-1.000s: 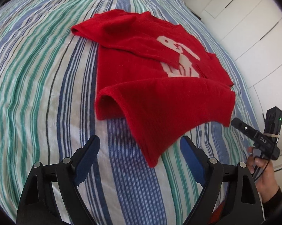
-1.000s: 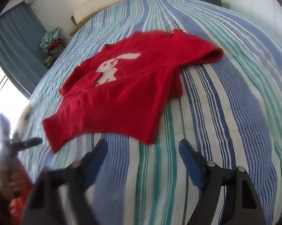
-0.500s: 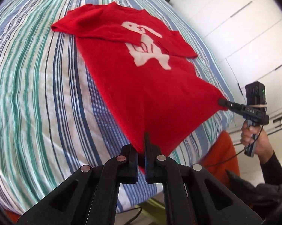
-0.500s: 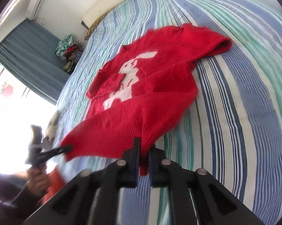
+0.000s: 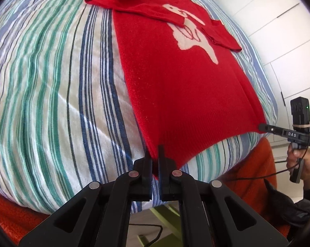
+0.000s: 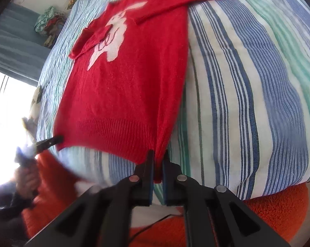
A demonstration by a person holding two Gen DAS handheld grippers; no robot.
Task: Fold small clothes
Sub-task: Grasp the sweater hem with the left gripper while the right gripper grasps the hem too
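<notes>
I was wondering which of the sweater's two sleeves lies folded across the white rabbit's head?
On the red sweater, it is the longer sleeve on the left gripper's side; the other sleeve only touches the rabbit's body edge.

Fuzzy knit red sweater (image 5: 175,86), smooth striped cotton bedsheet (image 5: 52,82)

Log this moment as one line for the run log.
left gripper: shut on sweater hem corner | right gripper: shut on other corner | red sweater: flat on striped bedspread

Black angular left gripper (image 5: 155,158) and right gripper (image 6: 158,160), silver rivets, blue pads (white "DAS" lettering), dark sleeves
</notes>
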